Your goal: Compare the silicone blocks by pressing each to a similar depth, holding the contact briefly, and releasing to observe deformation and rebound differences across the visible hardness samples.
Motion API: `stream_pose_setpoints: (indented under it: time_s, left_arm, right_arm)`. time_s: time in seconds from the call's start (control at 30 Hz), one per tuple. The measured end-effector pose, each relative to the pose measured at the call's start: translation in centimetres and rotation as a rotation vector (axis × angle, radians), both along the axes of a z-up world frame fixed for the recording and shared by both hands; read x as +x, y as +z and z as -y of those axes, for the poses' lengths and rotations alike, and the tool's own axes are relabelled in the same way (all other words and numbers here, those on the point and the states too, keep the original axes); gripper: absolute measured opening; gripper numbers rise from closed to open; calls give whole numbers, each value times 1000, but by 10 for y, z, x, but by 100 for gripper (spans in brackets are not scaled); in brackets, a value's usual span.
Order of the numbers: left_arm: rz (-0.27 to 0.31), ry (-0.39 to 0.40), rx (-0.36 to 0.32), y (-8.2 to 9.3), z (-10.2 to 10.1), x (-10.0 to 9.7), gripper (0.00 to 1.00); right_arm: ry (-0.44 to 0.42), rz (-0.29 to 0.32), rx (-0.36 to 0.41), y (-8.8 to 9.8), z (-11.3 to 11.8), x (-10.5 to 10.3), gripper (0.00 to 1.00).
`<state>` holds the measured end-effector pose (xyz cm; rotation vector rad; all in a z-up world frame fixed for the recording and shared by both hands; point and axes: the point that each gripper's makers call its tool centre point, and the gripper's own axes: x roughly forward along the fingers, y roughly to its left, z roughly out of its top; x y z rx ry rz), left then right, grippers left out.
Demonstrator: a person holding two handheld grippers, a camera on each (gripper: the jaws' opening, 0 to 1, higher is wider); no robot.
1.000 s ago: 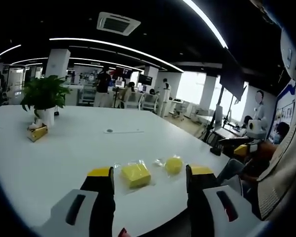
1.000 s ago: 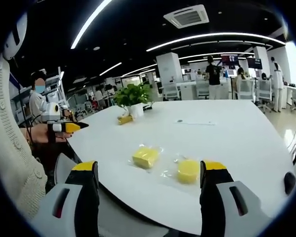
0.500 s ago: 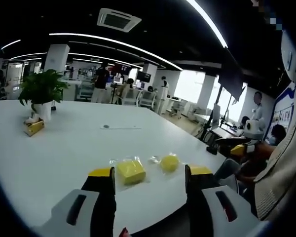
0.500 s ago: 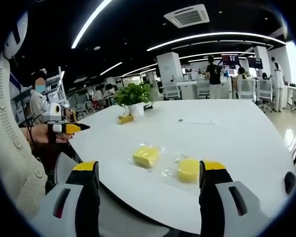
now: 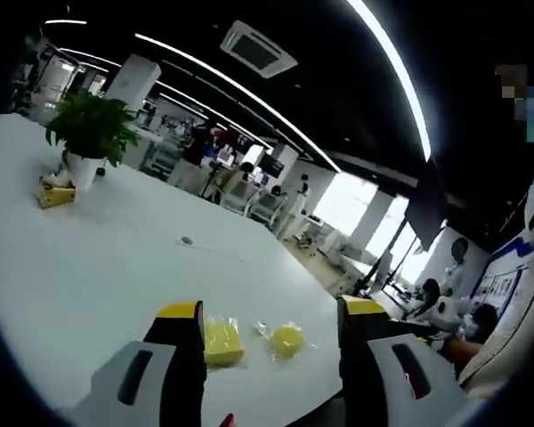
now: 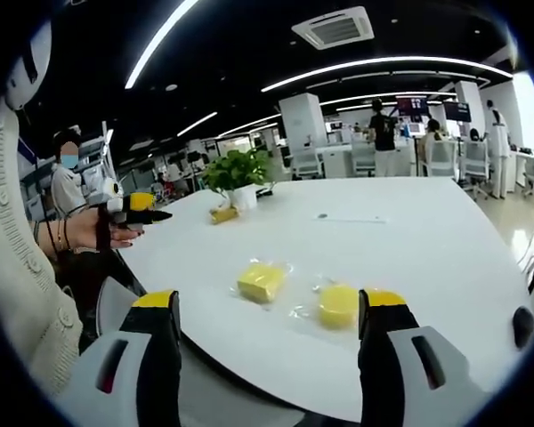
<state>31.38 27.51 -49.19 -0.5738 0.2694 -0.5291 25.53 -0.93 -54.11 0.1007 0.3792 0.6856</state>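
Observation:
Two yellow silicone blocks in clear wrap lie near the white table's front edge: a square block [image 6: 261, 280] and a round block [image 6: 338, 304]. My right gripper [image 6: 269, 299] hovers open just in front of them, touching neither. At the far left of the right gripper view, a hand holds the left gripper [image 6: 132, 208] off the table's edge. In the left gripper view, the open left gripper [image 5: 271, 310] frames the square block [image 5: 221, 341] and the round block [image 5: 287, 339] from a distance, and nothing is between its jaws.
A potted plant [image 6: 236, 173] with a yellow box [image 6: 223, 214] beside it stands far back on the white table [image 6: 409, 240]. A small dark object [image 6: 522, 326] sits at the table's right edge. People and desks fill the office behind.
The left gripper has risen and tilted, so its view has rolled and the blocks sit lower in it. The right gripper and both blocks have stayed put.

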Motion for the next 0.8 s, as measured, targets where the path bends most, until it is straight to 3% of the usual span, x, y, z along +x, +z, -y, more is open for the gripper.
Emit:
stream_pose_setpoints:
  time_s: [0.1, 0.2, 0.27, 0.3, 0.37, 0.4, 0.8]
  left_arm:
    - [-15, -4, 18, -7, -4, 21, 59]
    - [-50, -27, 44, -24, -2, 39, 66]
    - [-78, -41, 38, -40, 1, 51, 68]
    - [-130, -49, 17, -53, 2, 57, 67]
    - [-136, -67, 5, -64, 5, 67, 66]
    - [-179, -75, -5, -76, 7, 72, 65]
    - [-307, -104, -51, -150, 19, 129, 66]
  right_arm:
    - [-8, -5, -5, 0, 1, 4, 77]
    - [-23, -11, -11, -1, 4, 7, 76]
    - [-32, -10, -16, -2, 5, 8, 76]
    - [-42, -17, -20, -3, 7, 9, 76]
    - [-53, -26, -24, -5, 9, 9, 76]
    - [-62, -35, -26, -6, 10, 10, 76]
    - [-112, -99, -73, -15, 23, 23, 75]
